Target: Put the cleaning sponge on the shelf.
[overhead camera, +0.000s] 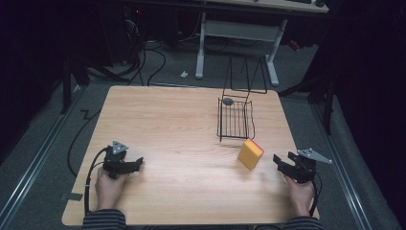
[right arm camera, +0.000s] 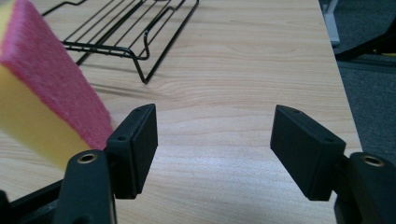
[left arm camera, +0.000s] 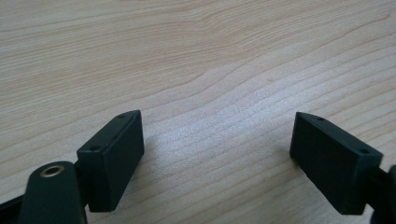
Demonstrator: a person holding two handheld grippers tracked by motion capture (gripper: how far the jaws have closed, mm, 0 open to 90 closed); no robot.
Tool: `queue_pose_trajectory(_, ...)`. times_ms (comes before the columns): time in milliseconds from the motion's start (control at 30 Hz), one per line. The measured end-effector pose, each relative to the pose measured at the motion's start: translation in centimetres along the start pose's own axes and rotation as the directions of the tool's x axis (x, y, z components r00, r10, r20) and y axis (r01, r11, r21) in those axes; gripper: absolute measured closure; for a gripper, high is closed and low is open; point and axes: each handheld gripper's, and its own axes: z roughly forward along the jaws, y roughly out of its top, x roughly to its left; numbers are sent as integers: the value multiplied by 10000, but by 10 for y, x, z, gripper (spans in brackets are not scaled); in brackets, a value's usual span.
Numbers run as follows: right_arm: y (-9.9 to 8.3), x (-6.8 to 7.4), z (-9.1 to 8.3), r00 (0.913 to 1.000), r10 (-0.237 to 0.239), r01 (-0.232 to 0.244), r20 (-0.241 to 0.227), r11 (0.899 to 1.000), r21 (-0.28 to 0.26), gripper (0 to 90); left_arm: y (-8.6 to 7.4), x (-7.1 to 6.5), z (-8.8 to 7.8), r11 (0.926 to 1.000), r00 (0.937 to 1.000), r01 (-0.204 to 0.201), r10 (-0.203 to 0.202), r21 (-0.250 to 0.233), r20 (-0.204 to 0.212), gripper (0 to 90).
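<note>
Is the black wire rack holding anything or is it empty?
Nearly empty: the black wire rack holds just one small grey round object at its far corner. The yellow and pink sponge stands outside it.

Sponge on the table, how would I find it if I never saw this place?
Start at the wooden table and look to its right side, where a black wire rack stands. Just in front of the rack sits the sponge, close to the right tongs. It is the only bright thing: yellow with a pink scrubby side.
</note>
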Motion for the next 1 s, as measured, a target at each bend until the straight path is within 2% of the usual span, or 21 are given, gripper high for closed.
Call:
queue_pose_trajectory(300,-6,7,-17,9994,-204,195,-271,9992,-349,323,0,0,0,10000,10000,-2,2,-3,-1,182)
queue_pose_trajectory(867,-23,21,-26,9962,-355,333,-798,9990,-298,318,0,0,0,10000,10000,0,0,-1,-1,183)
queue_pose_trajectory(1000,-25,26,-25,9943,-548,522,-919,9982,-296,316,0,0,0,10000,10000,-3,3,1,1,183)
